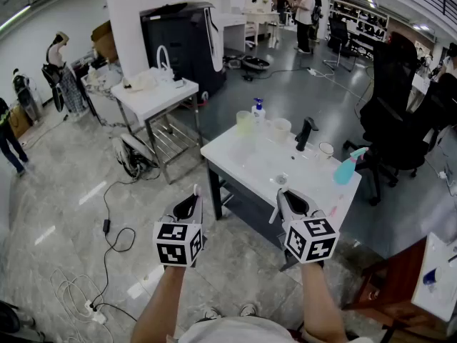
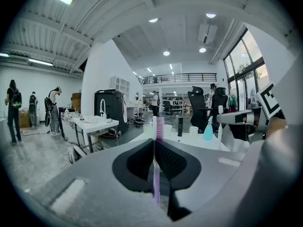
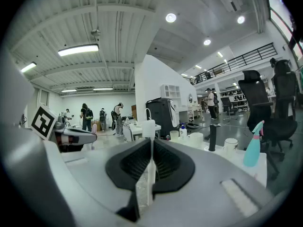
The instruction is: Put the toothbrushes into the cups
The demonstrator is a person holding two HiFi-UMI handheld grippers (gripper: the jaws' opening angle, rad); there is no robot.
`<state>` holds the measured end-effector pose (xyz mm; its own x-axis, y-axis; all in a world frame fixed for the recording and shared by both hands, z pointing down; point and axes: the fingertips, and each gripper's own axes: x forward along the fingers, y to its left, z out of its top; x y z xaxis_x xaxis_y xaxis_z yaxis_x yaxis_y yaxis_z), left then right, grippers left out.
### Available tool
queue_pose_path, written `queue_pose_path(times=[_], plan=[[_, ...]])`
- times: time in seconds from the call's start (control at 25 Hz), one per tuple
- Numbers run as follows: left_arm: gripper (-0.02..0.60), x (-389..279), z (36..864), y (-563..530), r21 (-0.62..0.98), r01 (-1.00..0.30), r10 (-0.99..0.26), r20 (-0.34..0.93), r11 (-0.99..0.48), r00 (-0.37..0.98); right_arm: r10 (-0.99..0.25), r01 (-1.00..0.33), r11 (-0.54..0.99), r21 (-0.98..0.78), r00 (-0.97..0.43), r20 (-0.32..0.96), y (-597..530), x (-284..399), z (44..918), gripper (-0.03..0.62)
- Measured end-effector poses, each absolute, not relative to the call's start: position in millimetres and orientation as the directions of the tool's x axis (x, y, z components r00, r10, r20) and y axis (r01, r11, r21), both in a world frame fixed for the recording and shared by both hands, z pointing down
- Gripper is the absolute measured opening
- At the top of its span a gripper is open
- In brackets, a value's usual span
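Observation:
Both grippers hang in front of a white sink counter [image 1: 250,164], short of its near edge. My left gripper [image 1: 191,204] [image 2: 155,160] is shut on a purple toothbrush [image 2: 159,126] that stands upright between its jaws. My right gripper [image 1: 291,202] [image 3: 150,162] is shut on a white toothbrush [image 3: 149,128], bristle head up. On the counter's far side stand a pale green cup [image 1: 245,123] [image 3: 174,135], a white cup [image 1: 280,129] [image 3: 195,138] and a small white mug [image 1: 325,149] [image 3: 230,144].
A black faucet [image 1: 305,133], a soap bottle [image 1: 258,108] and a teal spray bottle [image 1: 348,166] share the counter. A second white table [image 1: 153,95] stands to the left, black office chairs [image 1: 400,113] to the right. Cables lie on the floor; people stand far off.

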<state>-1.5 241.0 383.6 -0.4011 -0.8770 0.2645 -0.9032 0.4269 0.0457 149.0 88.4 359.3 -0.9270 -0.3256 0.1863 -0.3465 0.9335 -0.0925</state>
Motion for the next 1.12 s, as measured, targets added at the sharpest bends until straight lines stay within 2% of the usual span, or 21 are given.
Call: queue_pose_path(times=[0.8,1.12], plan=[[0.015,19,384,175,0.03,-0.901,-0.872,0.271,0.432,-0.409,-0.279,-0.304,0.943,-0.138,-0.944,0.174,36,165,369,0.017],[0.015,-13,391,168,0.042,-0.906,-0.878,0.266,0.422,-0.397,-0.294,-0.321,0.937,-0.134,-0.937,0.189,27,135,378,0.017]])
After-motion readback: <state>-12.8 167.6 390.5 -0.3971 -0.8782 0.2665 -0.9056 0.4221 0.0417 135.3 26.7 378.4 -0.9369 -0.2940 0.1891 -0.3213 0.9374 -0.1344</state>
